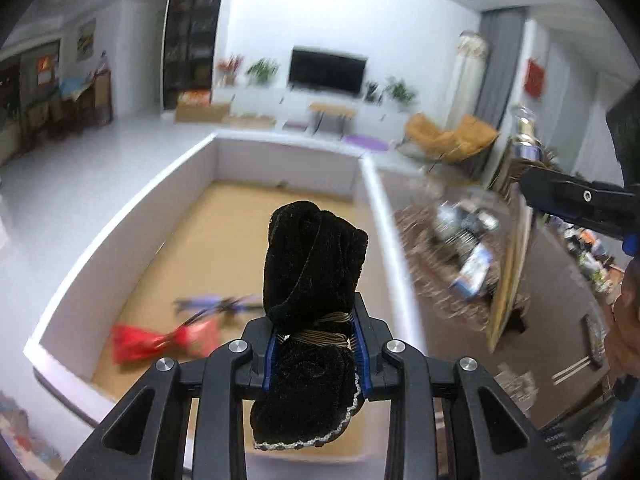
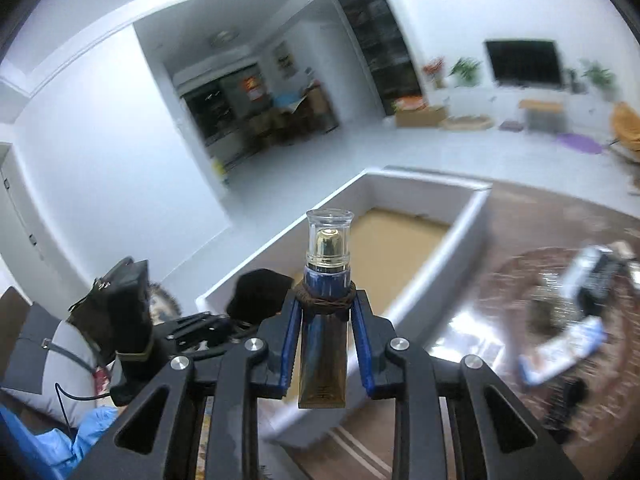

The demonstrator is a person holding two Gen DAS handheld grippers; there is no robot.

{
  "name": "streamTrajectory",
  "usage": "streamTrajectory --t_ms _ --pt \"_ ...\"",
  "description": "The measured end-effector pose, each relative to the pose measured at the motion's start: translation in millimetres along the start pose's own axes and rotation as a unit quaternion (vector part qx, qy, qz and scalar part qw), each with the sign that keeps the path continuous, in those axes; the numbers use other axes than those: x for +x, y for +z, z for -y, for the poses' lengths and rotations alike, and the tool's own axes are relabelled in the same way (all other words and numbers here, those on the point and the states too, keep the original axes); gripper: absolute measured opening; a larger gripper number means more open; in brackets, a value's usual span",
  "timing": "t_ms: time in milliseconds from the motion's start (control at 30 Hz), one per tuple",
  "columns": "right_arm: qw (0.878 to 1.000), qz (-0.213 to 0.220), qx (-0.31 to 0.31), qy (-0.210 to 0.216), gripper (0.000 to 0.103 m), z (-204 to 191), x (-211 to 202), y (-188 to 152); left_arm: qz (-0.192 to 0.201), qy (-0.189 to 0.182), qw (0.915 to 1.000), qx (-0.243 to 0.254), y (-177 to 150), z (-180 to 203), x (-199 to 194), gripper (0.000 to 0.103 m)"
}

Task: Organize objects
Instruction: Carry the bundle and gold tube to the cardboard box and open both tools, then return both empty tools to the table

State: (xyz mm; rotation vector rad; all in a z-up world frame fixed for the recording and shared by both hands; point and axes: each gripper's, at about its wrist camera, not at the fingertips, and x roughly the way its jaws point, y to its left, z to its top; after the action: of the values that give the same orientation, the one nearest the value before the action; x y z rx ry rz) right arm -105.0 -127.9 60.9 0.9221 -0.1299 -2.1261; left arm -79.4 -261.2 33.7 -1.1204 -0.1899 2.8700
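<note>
Black velvet bow [image 1: 312, 280]: lower centre of left view, left gripper [image 1: 316, 354] fingers clamped at its elastic waist; soft, light, floppy. Right view: right gripper [image 2: 325, 332] fingers clenched on cosmetic tube [image 2: 326, 320], centre; stiff, slick; white box [image 2: 472, 216] behind.

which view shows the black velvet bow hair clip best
The left wrist view: the black velvet bow hair clip fills the centre, clamped in the left gripper, its silver trim and wound band plain to see. The right wrist view shows only a dark lump of it at lower left, partly hidden behind the right gripper.
</note>
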Motion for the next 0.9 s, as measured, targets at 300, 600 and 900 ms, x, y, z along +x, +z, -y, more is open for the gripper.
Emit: streamTrajectory --t_ms 300,600,900 --pt "0.997 -0.025 0.026 -0.066 0.079 11 70 -6 -0.035 0.077 0.9956 -0.040 -5 -34 30 0.080" --pt "0.955 0.024 -0.020 -0.294 0.092 93 -47 -119 -0.010 -0.030 0.9995 0.000 -19 54 2 0.090" --pt "0.933 -0.055 0.080 -0.346 0.092 188 -108 -216 -0.079 -0.173 0.9799 0.060 -53 205 21 0.103"
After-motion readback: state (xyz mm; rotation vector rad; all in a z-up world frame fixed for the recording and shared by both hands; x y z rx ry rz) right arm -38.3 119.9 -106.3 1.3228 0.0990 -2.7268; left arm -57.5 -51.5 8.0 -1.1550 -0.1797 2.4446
